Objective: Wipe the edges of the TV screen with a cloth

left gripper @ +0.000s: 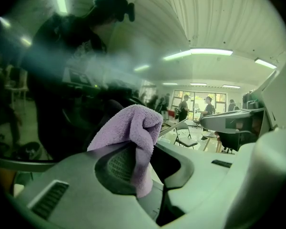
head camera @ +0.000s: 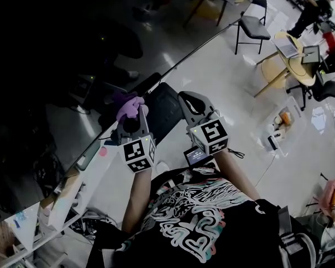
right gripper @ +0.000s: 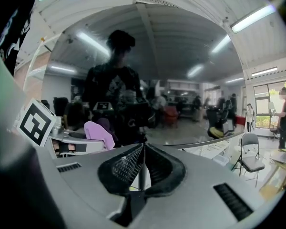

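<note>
Close by TV screen [head camera: 56, 66] edge, left gripper [head camera: 135, 117] pinching purple cloth [left gripper: 133, 128], right gripper [right gripper: 142, 149] fingers closed.

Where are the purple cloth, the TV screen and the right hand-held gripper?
purple cloth [left gripper: 133, 125]: left gripper view, bunched top fold.
TV screen [head camera: 56, 54]: head view, dark glass.
right hand-held gripper [right gripper: 143, 147]: right gripper view, between its shut fingertips.

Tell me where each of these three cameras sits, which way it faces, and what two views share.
Head view: on the person's head, looking steeply down at both forearms, the left gripper, right gripper and dark TV screen.
Left gripper view: on the left gripper, looking along its fingers, shut on the purple cloth, toward the screen.
Right gripper view: on the right gripper, its fingers together and empty, facing the screen.
Shared: all three show the cloth.
</note>
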A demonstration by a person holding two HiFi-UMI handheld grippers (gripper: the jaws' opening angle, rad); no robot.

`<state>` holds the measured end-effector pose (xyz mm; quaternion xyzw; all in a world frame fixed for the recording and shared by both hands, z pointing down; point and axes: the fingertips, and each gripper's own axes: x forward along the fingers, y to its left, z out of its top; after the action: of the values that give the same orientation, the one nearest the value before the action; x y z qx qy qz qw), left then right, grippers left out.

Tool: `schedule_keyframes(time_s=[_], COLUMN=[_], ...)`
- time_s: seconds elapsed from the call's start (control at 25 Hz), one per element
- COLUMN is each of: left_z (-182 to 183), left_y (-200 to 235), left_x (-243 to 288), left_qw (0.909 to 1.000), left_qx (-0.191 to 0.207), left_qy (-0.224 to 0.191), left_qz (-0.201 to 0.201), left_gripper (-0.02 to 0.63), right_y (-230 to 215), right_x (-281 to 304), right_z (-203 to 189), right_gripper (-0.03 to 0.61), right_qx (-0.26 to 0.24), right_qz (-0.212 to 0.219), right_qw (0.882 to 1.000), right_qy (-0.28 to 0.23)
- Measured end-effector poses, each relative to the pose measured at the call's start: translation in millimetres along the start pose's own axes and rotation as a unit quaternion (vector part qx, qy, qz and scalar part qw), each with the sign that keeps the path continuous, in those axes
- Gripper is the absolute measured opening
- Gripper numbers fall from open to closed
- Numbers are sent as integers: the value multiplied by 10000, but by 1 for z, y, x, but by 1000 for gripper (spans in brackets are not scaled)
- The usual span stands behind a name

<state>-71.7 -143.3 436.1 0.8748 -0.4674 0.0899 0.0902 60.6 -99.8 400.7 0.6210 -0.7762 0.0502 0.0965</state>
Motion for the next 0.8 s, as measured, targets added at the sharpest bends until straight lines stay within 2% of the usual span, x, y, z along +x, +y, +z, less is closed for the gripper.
schedule_keyframes(time_s=[0.2, 0.8], left_z=[4, 8], left_y=[-15, -36], left_x=[15, 39], left_qw=[10000, 9999], left_qx=[30, 139], left_qy=[19, 36], left_qz=[-2, 54], left_gripper=[86, 86], right_y=[-24, -57], right_x=[4, 16], right_z=[-1, -3], right_gripper=[34, 34], right_qx=[69, 130], right_qz=[79, 195], right_qw=[9999, 9997], right_qy=[10, -74])
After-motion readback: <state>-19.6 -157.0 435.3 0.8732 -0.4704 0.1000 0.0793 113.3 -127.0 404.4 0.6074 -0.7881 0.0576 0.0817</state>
